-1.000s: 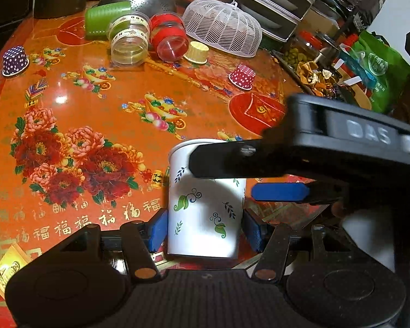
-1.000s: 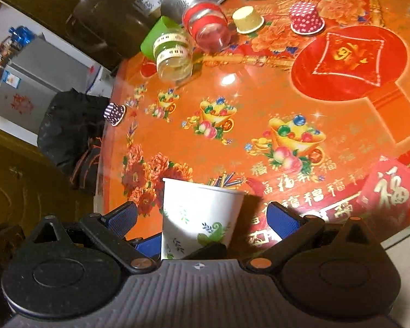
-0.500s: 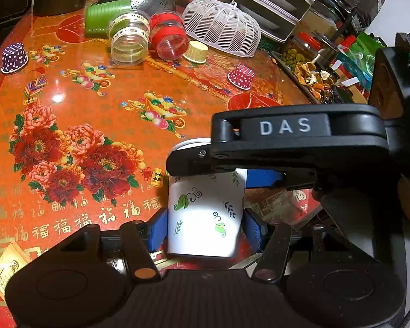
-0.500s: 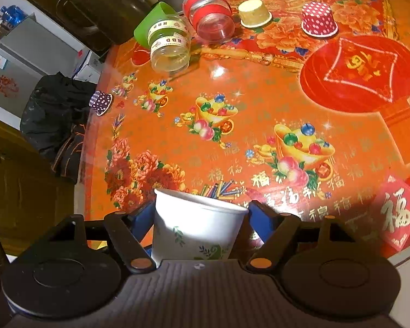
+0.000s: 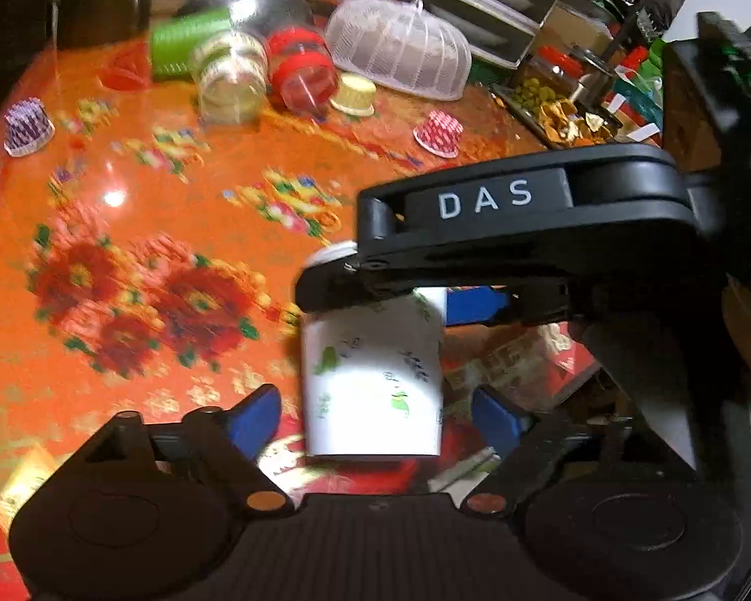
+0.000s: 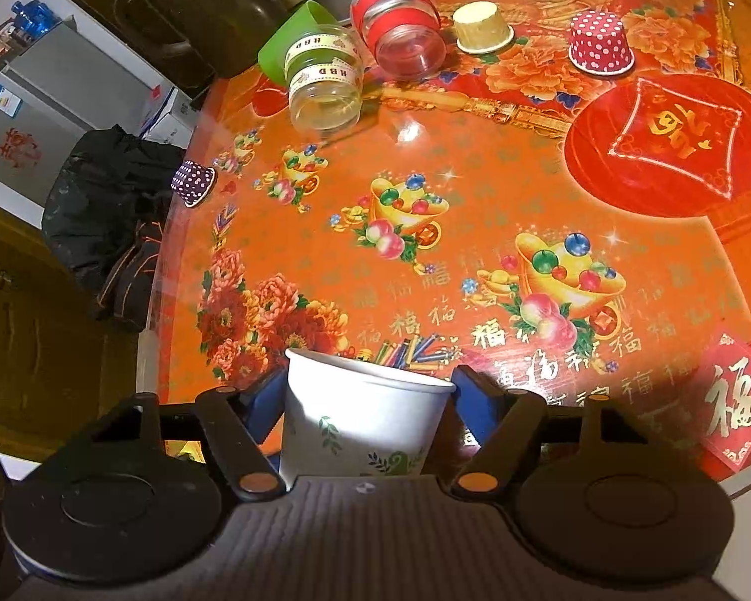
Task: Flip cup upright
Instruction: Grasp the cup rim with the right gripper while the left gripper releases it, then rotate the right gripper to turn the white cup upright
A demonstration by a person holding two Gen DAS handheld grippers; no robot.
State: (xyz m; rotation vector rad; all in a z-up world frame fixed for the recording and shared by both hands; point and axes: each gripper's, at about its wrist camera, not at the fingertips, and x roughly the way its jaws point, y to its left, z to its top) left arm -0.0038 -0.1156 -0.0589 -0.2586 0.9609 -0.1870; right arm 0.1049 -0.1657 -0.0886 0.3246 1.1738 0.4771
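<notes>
The cup [image 6: 365, 420] is mouth-up, clamped in the right gripper [image 6: 365, 400] over the bench [image 6: 475, 200] edge. The left gripper [image 5: 375, 415] stands apart around it. Setting down remains.

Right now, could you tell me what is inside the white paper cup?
Neither view shows inside the cup: the right gripper holds it, rim side-on, and hides its top from the left.

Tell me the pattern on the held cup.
White cup with green leaf sprigs, clearest in the right wrist view.
</notes>
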